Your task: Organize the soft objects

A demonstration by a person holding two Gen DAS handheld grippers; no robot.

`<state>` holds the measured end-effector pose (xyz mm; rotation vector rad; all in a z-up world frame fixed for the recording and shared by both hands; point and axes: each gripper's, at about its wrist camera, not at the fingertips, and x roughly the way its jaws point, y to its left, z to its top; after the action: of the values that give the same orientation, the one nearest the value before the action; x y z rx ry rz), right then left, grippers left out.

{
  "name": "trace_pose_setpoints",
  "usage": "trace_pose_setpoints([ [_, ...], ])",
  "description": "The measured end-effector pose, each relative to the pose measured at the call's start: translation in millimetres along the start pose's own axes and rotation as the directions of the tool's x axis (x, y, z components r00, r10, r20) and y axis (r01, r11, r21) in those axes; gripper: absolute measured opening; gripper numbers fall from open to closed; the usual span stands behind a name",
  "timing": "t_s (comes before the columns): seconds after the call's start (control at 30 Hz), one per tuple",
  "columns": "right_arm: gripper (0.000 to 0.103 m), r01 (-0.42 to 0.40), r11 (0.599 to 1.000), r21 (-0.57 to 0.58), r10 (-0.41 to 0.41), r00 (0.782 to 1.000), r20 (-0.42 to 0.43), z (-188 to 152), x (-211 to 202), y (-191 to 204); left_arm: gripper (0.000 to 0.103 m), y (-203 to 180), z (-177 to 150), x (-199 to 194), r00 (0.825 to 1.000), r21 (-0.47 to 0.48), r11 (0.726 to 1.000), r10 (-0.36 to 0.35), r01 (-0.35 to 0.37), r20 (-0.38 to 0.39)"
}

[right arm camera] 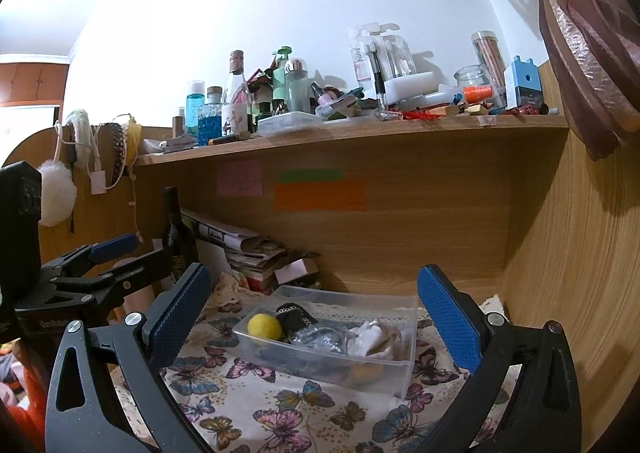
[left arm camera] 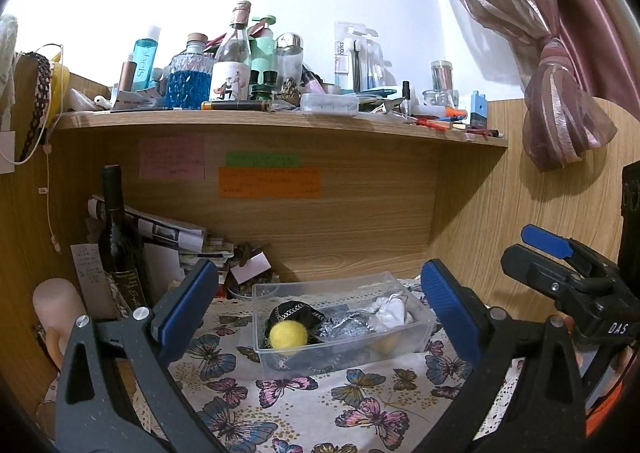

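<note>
A clear plastic box (left arm camera: pixel 416 337) (right arm camera: pixel 404 369) sits on the butterfly-print cloth. In it lie a yellow felt ball (left arm camera: pixel 288 336) (right arm camera: pixel 264 326), a black pouch with a chain (left arm camera: pixel 296 311) (right arm camera: pixel 294 315), silver crinkled fabric (left arm camera: pixel 346 325) (right arm camera: pixel 320 339) and a white crumpled cloth (left arm camera: pixel 390 311) (right arm camera: pixel 370 339). A second yellow ball (right arm camera: pixel 366 372) shows through the box wall. My left gripper (left arm camera: pixel 320 313) is open and empty, in front of the box. My right gripper (right arm camera: pixel 316 319) is open and empty, also facing the box. Each gripper shows in the other's view.
A dark wine bottle (left arm camera: pixel 120 237) and stacked papers (left arm camera: pixel 176 237) stand at the back left. A crowded shelf (left arm camera: pixel 280 119) of bottles hangs above. The wooden side wall (right arm camera: pixel 560 253) is at the right. A pink curtain (left arm camera: pixel 560 93) hangs upper right.
</note>
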<state>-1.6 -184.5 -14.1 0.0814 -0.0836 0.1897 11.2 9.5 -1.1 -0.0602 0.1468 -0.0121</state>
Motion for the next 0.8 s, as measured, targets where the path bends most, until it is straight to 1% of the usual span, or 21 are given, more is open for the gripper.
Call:
trace_pose_setpoints([
  [0.8,0.103,-0.006,1.0,-0.006,0.007,1.0,0.007,1.2,-3.7,6.6,0.103,-1.0,-0.4,0.1,1.0,-0.002,1.0,0.0,0.0,-0.003],
])
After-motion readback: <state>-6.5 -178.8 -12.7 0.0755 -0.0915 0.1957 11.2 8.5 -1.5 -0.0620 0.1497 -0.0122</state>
